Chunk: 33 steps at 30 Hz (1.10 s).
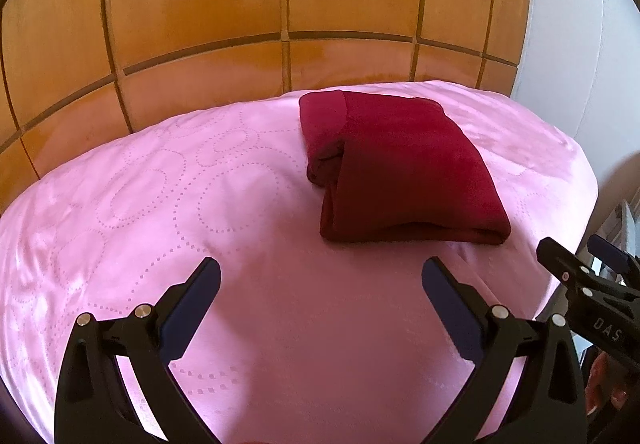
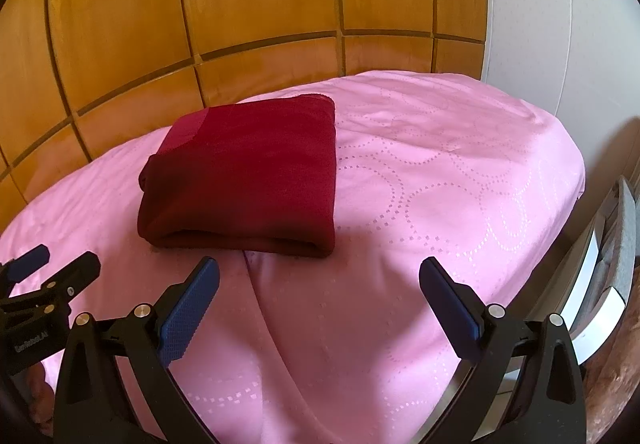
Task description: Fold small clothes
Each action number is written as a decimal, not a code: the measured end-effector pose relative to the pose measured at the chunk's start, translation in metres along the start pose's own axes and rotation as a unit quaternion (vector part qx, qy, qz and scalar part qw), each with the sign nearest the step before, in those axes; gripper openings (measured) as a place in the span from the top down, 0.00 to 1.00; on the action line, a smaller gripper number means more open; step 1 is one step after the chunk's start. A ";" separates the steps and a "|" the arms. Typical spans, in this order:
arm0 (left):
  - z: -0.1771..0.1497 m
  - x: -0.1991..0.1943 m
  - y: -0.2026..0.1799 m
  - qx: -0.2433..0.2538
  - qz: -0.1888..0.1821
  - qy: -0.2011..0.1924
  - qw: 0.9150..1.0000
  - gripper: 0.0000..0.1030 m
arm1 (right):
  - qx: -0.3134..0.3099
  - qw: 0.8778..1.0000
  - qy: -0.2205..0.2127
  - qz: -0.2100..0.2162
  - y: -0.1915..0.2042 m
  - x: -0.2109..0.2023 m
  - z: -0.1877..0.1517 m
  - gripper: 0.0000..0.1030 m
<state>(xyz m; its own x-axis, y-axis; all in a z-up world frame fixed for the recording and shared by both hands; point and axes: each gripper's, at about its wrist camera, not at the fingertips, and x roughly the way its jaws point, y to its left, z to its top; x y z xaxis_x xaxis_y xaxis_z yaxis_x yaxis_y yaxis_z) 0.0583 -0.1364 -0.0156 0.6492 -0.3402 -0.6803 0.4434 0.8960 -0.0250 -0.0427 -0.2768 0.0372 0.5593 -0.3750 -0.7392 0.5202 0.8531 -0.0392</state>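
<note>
A dark red garment (image 1: 400, 164) lies folded into a thick rectangle on the pink bedspread (image 1: 160, 184). It also shows in the right wrist view (image 2: 248, 172). My left gripper (image 1: 320, 276) is open and empty, held above the bedspread just short of the garment's near edge. My right gripper (image 2: 319, 276) is open and empty, also just short of the near folded edge. Each gripper shows at the edge of the other's view: the right one (image 1: 576, 256) at the right, the left one (image 2: 52, 264) at the left.
The pink bedspread (image 2: 440, 164) has a dotted ring pattern and a crease (image 2: 256, 300) near the front. A wooden panelled headboard (image 1: 280, 4) stands behind the bed. A white wall (image 2: 540, 4) is at the right. A grey and white object (image 2: 600, 276) stands beside the bed's right edge.
</note>
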 end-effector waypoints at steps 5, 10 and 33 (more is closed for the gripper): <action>0.000 0.001 0.000 -0.002 -0.002 0.004 1.000 0.02 | 0.000 1.000 -0.001 0.000 0.001 0.000 0.000 0.04; -0.001 0.000 0.000 0.000 -0.002 0.003 1.000 0.02 | 0.001 1.000 0.000 0.000 0.003 -0.001 -0.002 0.04; -0.001 0.001 0.001 -0.003 -0.004 0.002 1.000 0.02 | 0.002 1.000 0.000 0.000 0.003 -0.001 -0.003 0.04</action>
<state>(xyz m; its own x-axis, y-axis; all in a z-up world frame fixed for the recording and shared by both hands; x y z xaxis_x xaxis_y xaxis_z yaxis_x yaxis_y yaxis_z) 0.0587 -0.1353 -0.0176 0.6430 -0.3471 -0.6827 0.4448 0.8949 -0.0360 -0.0436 -0.2731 0.0356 0.5586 -0.3750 -0.7398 0.5236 0.8512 -0.0361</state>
